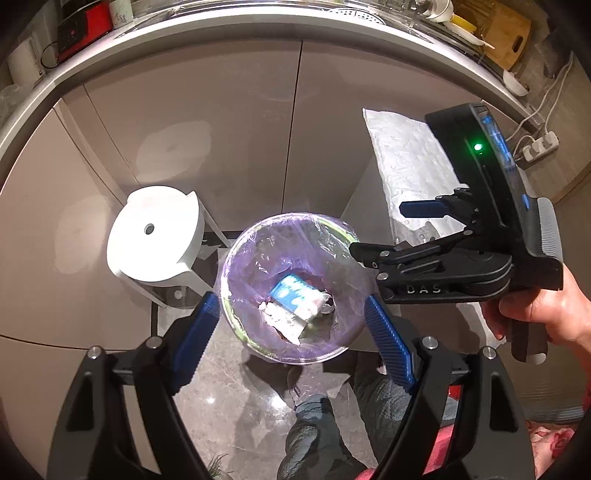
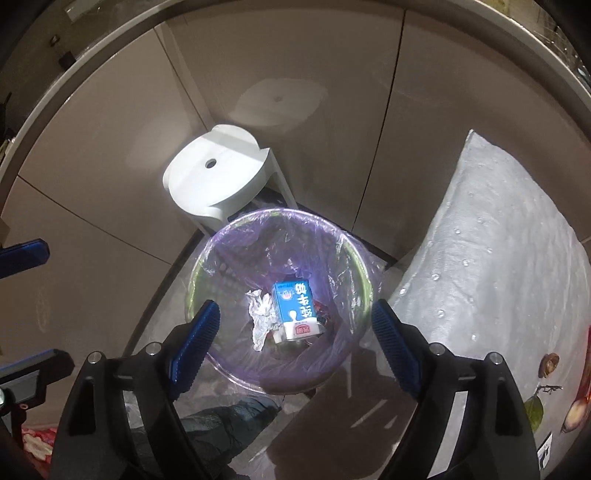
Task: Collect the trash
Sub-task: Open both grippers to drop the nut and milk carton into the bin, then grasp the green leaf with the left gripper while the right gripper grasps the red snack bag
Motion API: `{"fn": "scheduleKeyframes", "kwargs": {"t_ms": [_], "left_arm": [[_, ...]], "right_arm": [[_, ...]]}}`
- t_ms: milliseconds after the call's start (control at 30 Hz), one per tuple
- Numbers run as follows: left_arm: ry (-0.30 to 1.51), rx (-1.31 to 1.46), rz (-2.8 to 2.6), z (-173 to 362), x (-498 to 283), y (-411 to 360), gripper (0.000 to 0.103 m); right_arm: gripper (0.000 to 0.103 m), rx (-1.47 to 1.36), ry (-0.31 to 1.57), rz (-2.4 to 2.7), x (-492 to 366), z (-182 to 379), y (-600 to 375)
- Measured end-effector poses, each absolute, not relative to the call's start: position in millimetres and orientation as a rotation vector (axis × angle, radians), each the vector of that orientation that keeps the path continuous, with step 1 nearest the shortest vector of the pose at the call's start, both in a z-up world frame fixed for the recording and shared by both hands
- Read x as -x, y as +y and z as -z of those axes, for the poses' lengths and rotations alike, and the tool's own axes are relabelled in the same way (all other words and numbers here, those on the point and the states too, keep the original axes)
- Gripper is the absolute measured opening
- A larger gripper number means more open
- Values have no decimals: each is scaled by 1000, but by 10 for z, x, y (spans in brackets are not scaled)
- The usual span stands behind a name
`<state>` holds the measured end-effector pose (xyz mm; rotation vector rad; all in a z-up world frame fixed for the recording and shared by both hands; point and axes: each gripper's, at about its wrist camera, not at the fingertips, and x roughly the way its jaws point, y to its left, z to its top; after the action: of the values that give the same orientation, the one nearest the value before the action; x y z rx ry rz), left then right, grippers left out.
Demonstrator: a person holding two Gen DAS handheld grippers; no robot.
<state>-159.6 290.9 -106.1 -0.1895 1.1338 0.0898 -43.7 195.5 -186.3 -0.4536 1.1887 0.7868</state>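
A round trash bin (image 1: 236, 254) (image 2: 207, 258) with a purple liner stands on the floor below both grippers. Inside lie a blue and white milk carton (image 1: 291, 293) (image 2: 295, 306), crumpled white paper (image 1: 284, 323) (image 2: 262, 317) and other small trash. My left gripper (image 1: 295, 343) is open and empty above the bin's near rim. My right gripper (image 2: 295, 343) is open and empty above the bin too. It also shows in the left wrist view (image 1: 376, 232), held in a hand at the right, jaws apart.
A white round stool (image 1: 155, 236) (image 2: 218, 177) stands beside the bin against beige cabinet doors (image 1: 221, 129). A silver bubble-foil sheet (image 1: 410, 162) (image 2: 491, 266) leans at the right. The countertop edge (image 1: 184, 33) curves above. Grey tiled floor (image 1: 229, 387) and a dark cloth lie below.
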Motion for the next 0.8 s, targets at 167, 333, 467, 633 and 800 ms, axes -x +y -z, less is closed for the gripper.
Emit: {"fn": "scheduleKeyframes", "kwargs": {"t_ms": [167, 333, 467, 633, 800], "left_arm": [[1093, 144, -37, 870, 1487, 2686, 79], [1049, 105, 40, 659, 1343, 2364, 83], [1030, 81, 107, 557, 1184, 2051, 83], [1020, 72, 185, 462, 983, 1622, 83], [1022, 58, 238, 443, 749, 1193, 84]], "right_arm": [[87, 354, 1118, -733, 387, 1412, 1438], [90, 253, 1048, -620, 364, 986, 698], [92, 176, 1018, -503, 352, 744, -19], [92, 120, 1018, -363, 367, 662, -917], [92, 58, 1046, -261, 377, 723, -1603]]}}
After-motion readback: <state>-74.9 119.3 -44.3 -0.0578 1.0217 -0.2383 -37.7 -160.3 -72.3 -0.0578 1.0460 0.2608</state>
